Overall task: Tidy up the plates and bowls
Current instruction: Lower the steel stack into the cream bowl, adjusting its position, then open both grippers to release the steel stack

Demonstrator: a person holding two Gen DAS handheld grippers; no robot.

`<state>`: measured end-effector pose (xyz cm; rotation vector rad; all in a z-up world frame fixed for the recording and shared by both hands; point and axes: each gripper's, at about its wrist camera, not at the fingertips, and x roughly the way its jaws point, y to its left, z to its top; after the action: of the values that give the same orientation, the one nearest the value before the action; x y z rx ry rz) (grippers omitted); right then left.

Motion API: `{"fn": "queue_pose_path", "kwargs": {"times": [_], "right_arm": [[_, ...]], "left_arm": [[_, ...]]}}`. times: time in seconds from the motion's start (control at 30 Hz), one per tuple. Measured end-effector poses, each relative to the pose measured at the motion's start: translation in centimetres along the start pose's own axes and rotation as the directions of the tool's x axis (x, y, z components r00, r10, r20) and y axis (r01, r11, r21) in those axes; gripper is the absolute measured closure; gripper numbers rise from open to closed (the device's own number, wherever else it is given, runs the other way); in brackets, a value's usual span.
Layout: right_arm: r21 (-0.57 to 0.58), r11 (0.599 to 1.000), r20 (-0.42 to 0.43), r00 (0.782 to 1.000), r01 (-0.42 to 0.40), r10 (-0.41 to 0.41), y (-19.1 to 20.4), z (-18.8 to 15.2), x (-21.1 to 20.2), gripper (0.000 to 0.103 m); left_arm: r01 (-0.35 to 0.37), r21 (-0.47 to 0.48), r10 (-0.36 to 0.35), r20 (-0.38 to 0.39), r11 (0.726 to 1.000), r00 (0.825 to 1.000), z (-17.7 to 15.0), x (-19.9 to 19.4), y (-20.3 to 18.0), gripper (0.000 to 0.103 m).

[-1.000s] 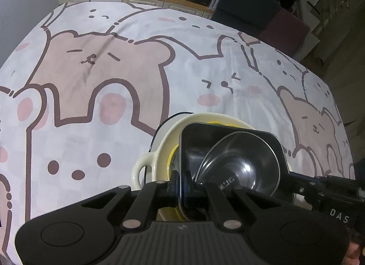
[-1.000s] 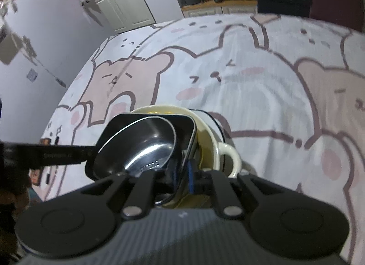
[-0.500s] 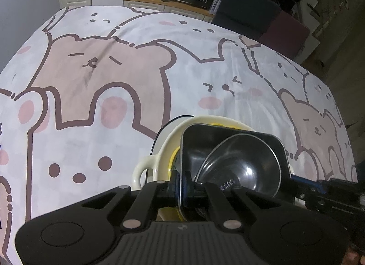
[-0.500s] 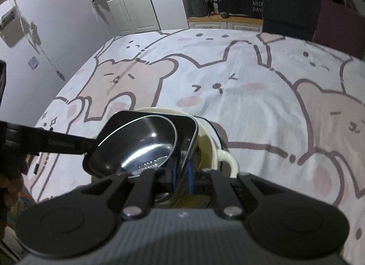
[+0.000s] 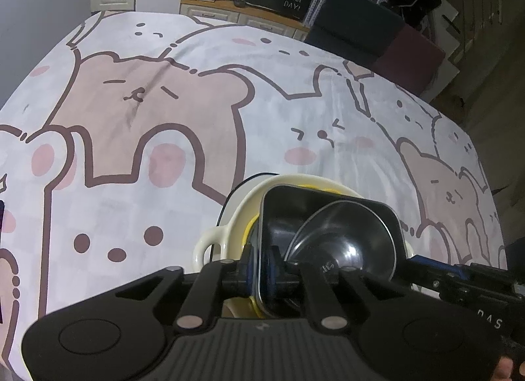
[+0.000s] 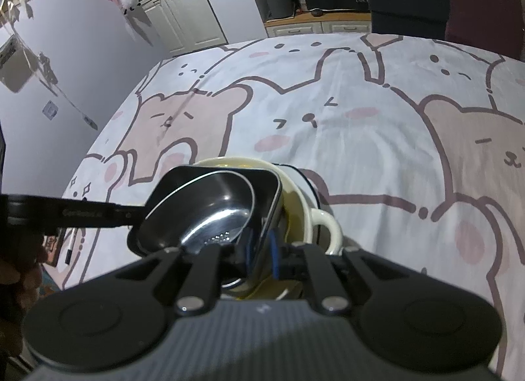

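A stack rests on the bear-print cloth: a cream two-handled bowl [image 5: 229, 217] [image 6: 305, 204], a yellow dish [image 5: 251, 228] inside it, a black square dish [image 5: 285, 213] [image 6: 183, 177] tilted on top, and a steel bowl [image 5: 344, 236] [image 6: 210, 210] nested in the black one. My left gripper [image 5: 261, 271] straddles the black dish's near rim. Its jaws are opening and the pads stand just off the rim. My right gripper [image 6: 262, 253] grips the opposite rim; its jaws are starting to open, with the rim between the pads. Each view shows the other gripper's fingers [image 5: 436, 274] [image 6: 98, 213] reaching in from the side.
The tablecloth [image 5: 164, 118] stretches far beyond the stack. A dark chair [image 5: 357, 27] and a maroon chair [image 5: 413, 53] stand at the far edge. A pen [image 6: 70, 250] lies by the left edge. A hand [image 6: 19, 282] holds the left gripper.
My left gripper's pads have eased slightly apart from the black dish's rim. The stack has not moved, and the right gripper's hold looks the same.
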<state>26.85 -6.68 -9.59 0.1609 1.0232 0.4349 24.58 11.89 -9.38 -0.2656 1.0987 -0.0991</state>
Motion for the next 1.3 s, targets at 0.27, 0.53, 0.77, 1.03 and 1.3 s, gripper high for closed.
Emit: {"fn": "queue_pose_path", "kwargs": {"times": [0.27, 0.53, 0.77, 1.03, 1.3], "right_arm": [[0.009, 1.000, 0.010, 1.000, -0.011, 0.011, -0.1, -0.1, -0.5, 0.080], [0.014, 1.000, 0.020, 1.000, -0.016, 0.016, 0.0, 0.0, -1.0, 0.077], [0.004, 1.000, 0.065, 0.998, -0.001, 0.001, 0.2, -0.2, -2.8, 0.048], [0.013, 0.998, 0.184, 0.981, 0.063, -0.064, 0.2, -1.4, -7.4, 0.014], [-0.034, 0.996, 0.288, 0.955, 0.084, -0.070, 1.8, -4.3, -12.3, 0.000]], "left_arm": [[0.015, -0.004, -0.015, 0.007, 1.000, 1.000, 0.0, -0.5, -0.1, 0.085], [-0.016, 0.007, 0.016, 0.018, 1.000, 1.000, -0.2, -1.3, -0.3, 0.077], [-0.040, 0.017, 0.039, 0.072, 0.999, 0.997, -0.6, -3.9, -0.7, 0.039], [-0.060, 0.028, 0.052, 0.213, 0.998, 0.976, -2.6, -9.9, -1.7, 0.006], [-0.106, 0.064, 0.084, 0.276, 0.992, 0.957, -5.2, -15.2, -3.4, 0.000]]}}
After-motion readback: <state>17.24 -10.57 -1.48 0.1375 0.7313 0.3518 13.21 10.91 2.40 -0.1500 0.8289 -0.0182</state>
